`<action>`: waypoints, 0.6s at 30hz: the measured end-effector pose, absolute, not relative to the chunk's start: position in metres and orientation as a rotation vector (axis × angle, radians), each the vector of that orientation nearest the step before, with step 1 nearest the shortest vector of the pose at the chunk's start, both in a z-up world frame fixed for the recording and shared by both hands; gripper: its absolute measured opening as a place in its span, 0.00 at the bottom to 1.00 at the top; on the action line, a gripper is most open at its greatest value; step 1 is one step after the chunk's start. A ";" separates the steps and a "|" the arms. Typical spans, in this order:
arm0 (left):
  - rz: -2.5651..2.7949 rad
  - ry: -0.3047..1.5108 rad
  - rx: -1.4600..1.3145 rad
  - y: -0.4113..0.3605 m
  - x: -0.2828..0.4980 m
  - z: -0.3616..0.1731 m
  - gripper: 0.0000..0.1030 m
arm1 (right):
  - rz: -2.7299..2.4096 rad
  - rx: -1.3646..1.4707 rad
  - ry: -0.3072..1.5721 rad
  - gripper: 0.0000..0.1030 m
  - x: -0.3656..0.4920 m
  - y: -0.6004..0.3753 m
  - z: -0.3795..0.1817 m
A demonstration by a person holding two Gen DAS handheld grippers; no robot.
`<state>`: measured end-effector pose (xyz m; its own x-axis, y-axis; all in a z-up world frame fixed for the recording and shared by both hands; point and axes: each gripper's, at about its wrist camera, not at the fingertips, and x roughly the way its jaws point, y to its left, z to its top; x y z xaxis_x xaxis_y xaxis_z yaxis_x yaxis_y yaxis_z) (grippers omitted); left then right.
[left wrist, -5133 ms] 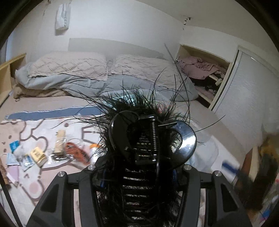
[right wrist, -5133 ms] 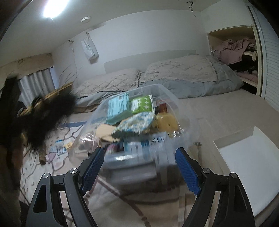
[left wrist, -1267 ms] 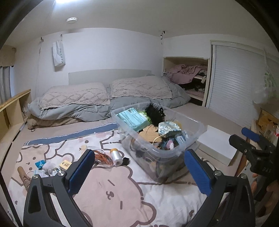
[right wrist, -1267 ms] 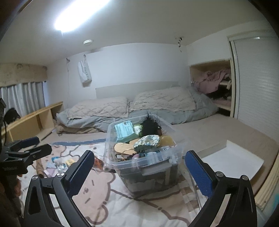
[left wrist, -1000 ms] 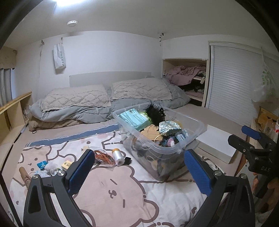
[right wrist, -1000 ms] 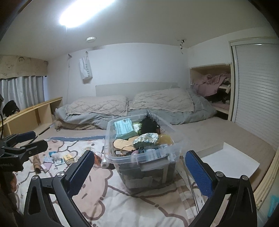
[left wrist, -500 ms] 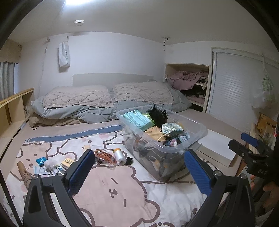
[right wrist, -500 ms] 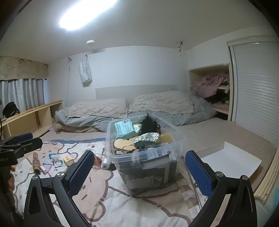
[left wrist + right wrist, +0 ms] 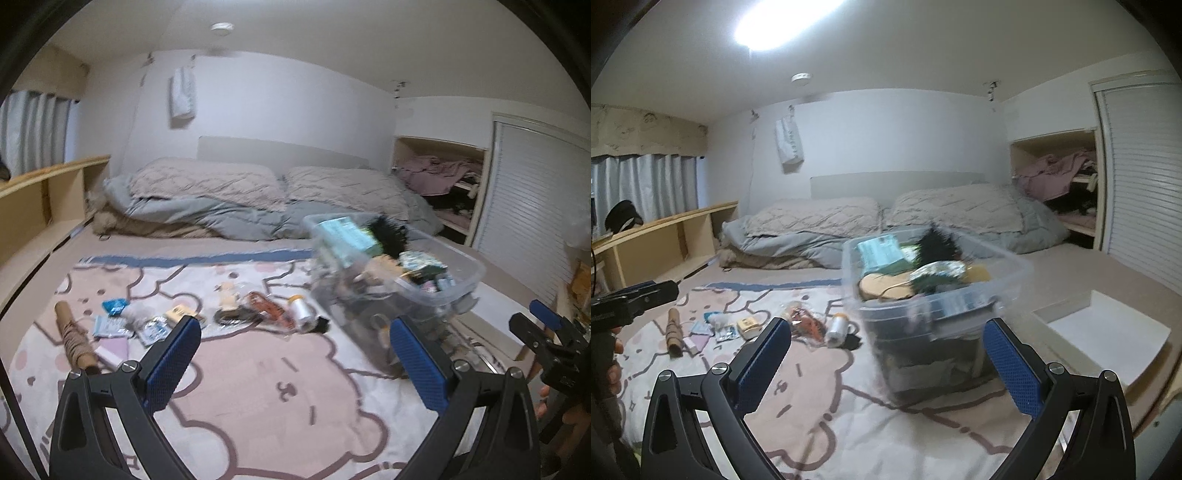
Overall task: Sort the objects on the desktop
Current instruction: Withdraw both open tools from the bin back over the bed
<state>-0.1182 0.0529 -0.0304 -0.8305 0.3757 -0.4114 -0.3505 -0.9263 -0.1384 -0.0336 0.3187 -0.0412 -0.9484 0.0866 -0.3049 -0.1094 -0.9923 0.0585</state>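
**Cartoon blanket and what lies on it**

The pink cartoon blanket bears a clear storage bin. Left of the bin lie a white spool, an orange tangle, blurred small packets, perhaps sachets, and, farthest, a brown roll.

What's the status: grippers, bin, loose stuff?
Left gripper open, empty. Right gripper open, empty. Bin full, black feather piece on top. Loose items on blanket left of bin; nothing blocking them.
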 end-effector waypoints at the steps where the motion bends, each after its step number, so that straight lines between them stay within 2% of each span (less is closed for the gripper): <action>1: 2.697 -0.087 -0.629 0.048 -0.120 -0.034 1.00 | 3.013 -0.480 0.105 1.00 -0.037 0.314 -0.044; 18: 2.868 -0.137 -0.770 -0.014 -0.164 -0.108 1.00 | 3.111 -0.756 0.071 1.00 -0.101 0.241 -0.099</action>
